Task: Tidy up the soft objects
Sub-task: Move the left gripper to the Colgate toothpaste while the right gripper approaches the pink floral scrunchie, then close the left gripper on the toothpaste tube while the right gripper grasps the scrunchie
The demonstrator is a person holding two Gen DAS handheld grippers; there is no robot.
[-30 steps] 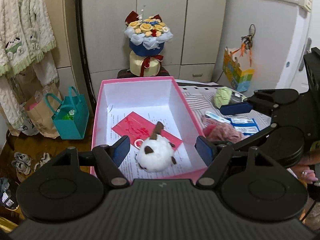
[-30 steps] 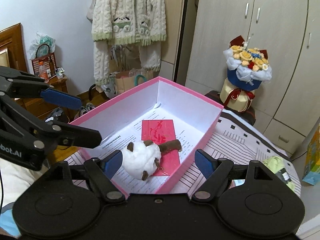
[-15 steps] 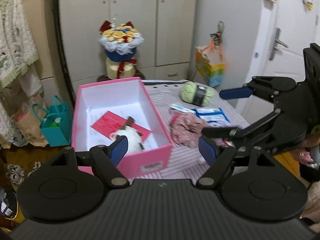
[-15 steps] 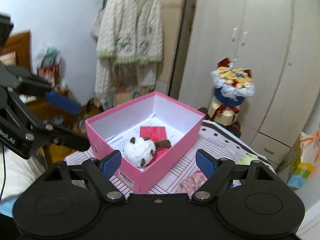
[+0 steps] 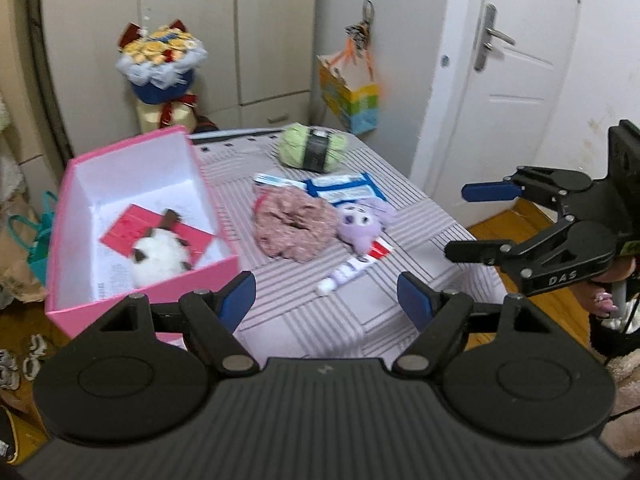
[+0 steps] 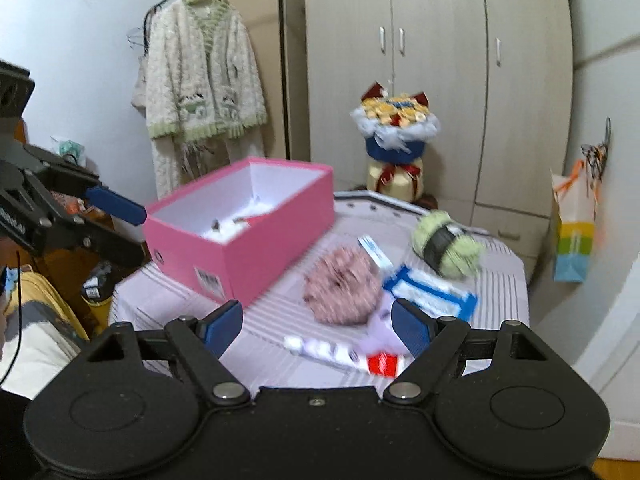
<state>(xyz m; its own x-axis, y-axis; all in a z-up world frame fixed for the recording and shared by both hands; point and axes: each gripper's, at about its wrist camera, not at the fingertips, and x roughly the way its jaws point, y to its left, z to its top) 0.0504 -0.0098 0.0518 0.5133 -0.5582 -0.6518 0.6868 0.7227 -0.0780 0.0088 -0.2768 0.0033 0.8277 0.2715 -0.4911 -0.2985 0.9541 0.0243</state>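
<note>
A pink box (image 5: 224, 268) (image 6: 256, 240) stands on the left of the striped table with a white plush toy (image 5: 158, 256) lying inside. To its right lie a pink fuzzy scrunchie (image 5: 294, 226) (image 6: 342, 286), a purple plush (image 5: 362, 222) and a green yarn ball (image 5: 312, 148) (image 6: 446, 246). My left gripper (image 5: 326, 300) hovers open and empty above the table's near edge. My right gripper (image 6: 316, 326) is open and empty too, in front of the scrunchie; it also shows at the right (image 5: 460, 218) of the left wrist view.
A toothpaste tube (image 5: 352, 266) (image 6: 340, 354) and blue-edged packets (image 5: 344, 188) (image 6: 430, 294) lie among the soft things. A bouquet (image 5: 162, 64) stands behind the table before the cupboards. A colourful gift bag (image 5: 350, 98) hangs near the door.
Both grippers have drawn back from over the pink box and swung right, so the scrunchie, purple plush, yarn and tube have come into view. The white plush stays in the box.
</note>
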